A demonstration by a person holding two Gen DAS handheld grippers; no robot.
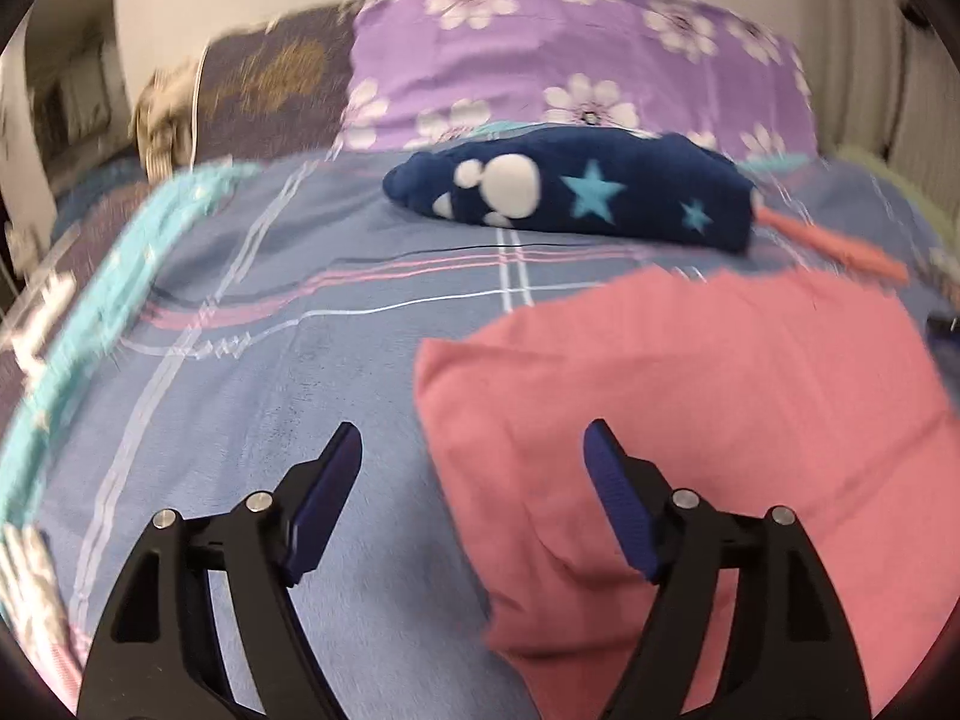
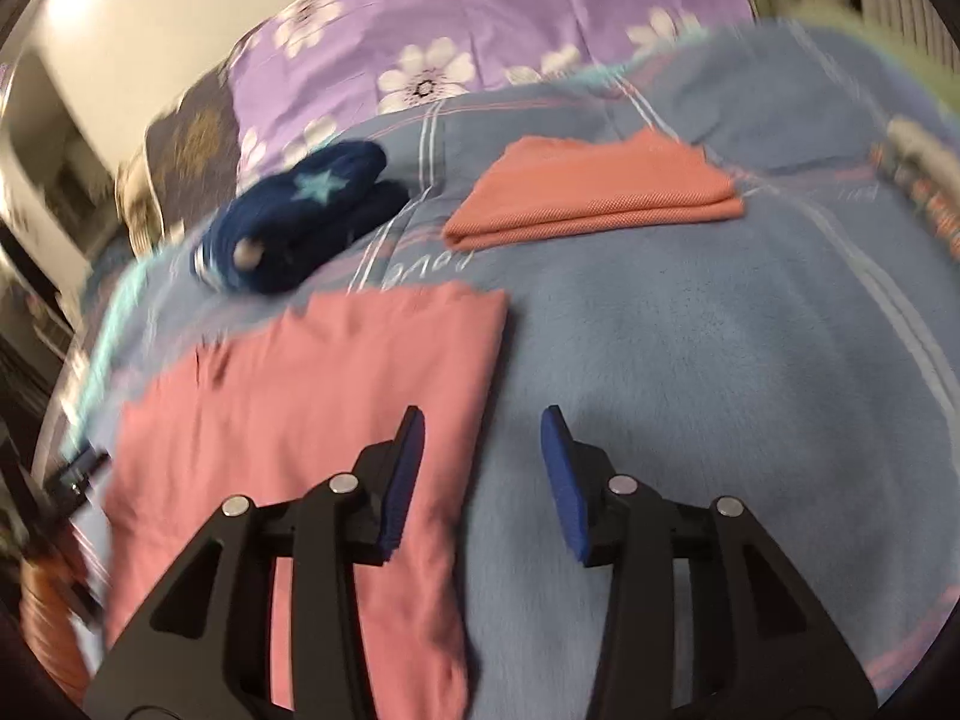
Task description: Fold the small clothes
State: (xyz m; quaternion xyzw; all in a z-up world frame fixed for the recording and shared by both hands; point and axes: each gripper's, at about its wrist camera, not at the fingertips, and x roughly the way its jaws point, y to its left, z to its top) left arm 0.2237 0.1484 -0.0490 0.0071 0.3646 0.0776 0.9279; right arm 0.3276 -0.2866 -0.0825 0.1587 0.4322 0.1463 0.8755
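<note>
The pink cloth (image 1: 690,420) lies folded flat on the bed (image 1: 288,372); both claws gape wide, holding nothing. Only the right wrist view shows the folded orange cloth (image 2: 600,192).

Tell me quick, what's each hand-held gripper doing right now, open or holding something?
Left hand-held gripper: open, holding nothing, over the edge of the pink cloth.
Right hand-held gripper: open, empty, at the same cloth's other edge.
</note>
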